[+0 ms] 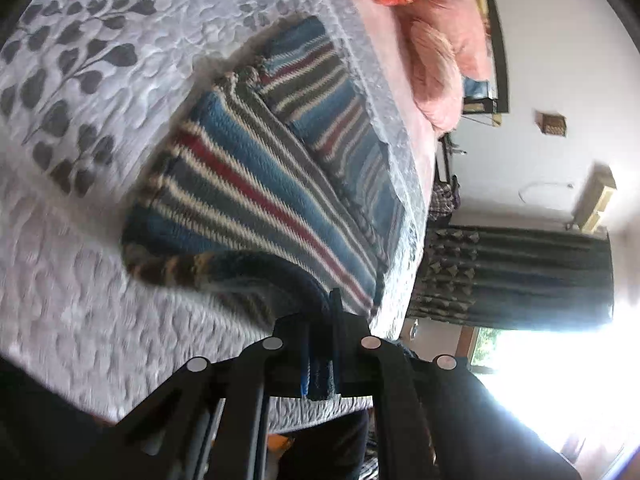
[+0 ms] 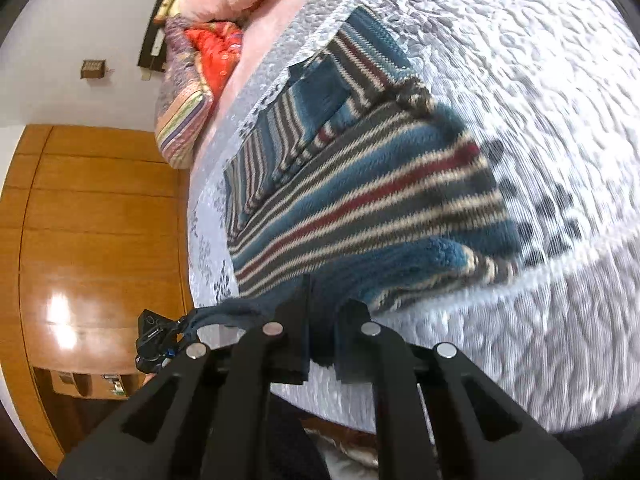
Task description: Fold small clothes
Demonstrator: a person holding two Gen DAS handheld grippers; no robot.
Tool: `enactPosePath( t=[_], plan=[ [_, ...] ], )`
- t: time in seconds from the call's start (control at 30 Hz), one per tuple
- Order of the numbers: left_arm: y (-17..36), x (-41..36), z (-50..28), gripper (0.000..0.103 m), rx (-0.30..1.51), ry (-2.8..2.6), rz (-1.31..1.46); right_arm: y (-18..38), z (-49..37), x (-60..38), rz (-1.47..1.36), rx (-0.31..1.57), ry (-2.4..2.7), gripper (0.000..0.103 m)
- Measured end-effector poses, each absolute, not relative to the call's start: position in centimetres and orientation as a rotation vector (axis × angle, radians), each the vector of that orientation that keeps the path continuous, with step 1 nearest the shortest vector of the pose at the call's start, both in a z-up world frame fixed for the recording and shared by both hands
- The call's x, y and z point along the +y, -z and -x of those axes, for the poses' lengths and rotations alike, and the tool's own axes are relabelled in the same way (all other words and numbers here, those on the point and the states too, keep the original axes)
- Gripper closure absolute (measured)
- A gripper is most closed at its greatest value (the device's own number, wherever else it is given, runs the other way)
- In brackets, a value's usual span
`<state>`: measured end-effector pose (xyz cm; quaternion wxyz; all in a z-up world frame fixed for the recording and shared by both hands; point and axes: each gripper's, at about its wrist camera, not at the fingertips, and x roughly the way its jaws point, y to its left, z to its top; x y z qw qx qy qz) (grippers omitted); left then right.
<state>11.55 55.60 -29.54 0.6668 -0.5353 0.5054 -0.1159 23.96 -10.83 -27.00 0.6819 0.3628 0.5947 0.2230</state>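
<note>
Between blurred fingers [image 2: 296,340], sweater [image 2: 360,200] hem.

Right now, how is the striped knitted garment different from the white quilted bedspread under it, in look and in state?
The striped knitted garment is dark, with blue, grey, cream and red stripes; the white quilted bedspread is pale with a stitched pattern and grey leaf prints. The garment has one edge lifted, pinched by the left tool and the right tool; the bedspread lies flat, held by neither. The garment covers only a small part of the much larger bedspread. Both are soft textiles.

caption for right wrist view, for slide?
Right tongs shut on striped knit garment, its near edge raised off the white quilted bedspread.
</note>
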Motion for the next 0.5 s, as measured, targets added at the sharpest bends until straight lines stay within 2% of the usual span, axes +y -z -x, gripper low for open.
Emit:
enactPosePath(
  t=[0.3,0.43,0.5],
  plan=[
    [35.5,56.1,-19.5,0.095,1.27,0.14,1.221,32.4,-31.6,-8.9,-0.769,1.443,-0.422,0.095],
    [37.9,56.1,-22.0,0.094,1.327,0.108,1.205,35.0,-34.3,-8.5,-0.775,1.493,-0.404,0.087],
    [38.4,56.0,-22.7,0.091,1.336,0.116,1.2,35.6,-35.1,-8.4,-0.781,1.514,-0.419,0.077]
  ],
)
